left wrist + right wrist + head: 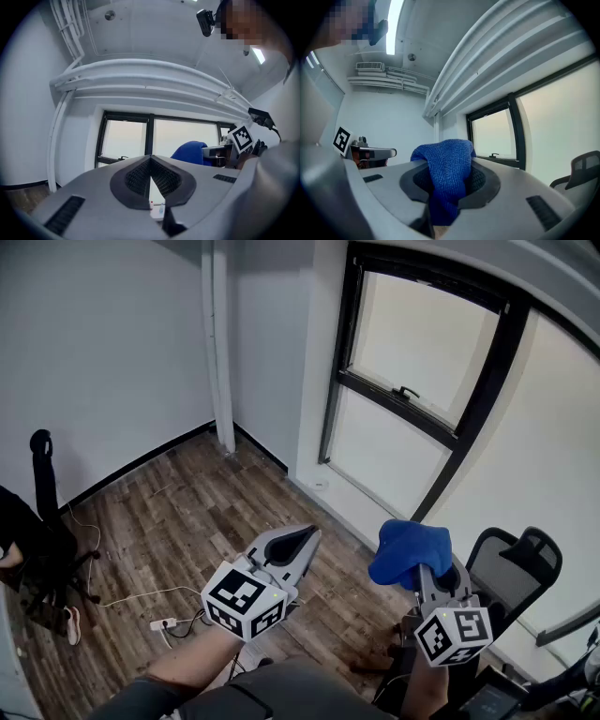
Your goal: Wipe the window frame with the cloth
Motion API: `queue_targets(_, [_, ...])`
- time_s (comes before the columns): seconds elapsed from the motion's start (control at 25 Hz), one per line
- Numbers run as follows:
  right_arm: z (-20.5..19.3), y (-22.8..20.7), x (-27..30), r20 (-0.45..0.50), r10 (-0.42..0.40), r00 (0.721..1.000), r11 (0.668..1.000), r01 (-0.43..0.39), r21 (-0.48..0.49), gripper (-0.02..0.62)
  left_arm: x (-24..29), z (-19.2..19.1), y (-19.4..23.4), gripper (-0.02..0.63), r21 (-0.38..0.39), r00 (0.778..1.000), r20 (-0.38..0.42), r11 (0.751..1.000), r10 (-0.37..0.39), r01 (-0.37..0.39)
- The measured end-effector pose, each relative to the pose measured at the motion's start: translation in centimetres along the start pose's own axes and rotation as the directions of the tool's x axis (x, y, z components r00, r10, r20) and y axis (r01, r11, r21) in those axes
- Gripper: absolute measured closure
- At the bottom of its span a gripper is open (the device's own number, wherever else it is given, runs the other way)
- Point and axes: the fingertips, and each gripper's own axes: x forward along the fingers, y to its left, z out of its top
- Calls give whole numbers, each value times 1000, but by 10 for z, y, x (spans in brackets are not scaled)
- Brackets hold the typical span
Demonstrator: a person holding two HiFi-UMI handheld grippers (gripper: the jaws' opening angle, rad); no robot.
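Right gripper clamped on blue cloth, cloth bunched over jaw tips, raised below black window frame, seemingly not touching it. Left gripper empty, jaws pressed together at tips. Office chair just beside cloth

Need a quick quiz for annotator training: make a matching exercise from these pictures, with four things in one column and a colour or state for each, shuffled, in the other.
Things
1. left hand-held gripper
2. right hand-held gripper
3. cloth
4. window frame

Colour or state
A. blue
B. shut, nothing between its jaws
C. black
D. shut on fabric

Pairs: 1-B, 2-D, 3-A, 4-C
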Motion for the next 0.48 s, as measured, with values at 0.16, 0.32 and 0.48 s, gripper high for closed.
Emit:
queue_targets(0.16, [-2,1,-1,0,-2,1000,1000,2,5,479,-2,-1,0,598,-4,1000,-2,1000,-1,1])
queue_targets(0.32, [-5,0,-2,2,-11,1000,1000,11,13,480,-6,-1,-4,598,-16,1000,1,1000,-13,13])
queue_targets(0.48, [-2,5,1,13,8,1000,1000,-8,13,480,-7,-1,-3,598,-7,1000,-2,1000,-11,11])
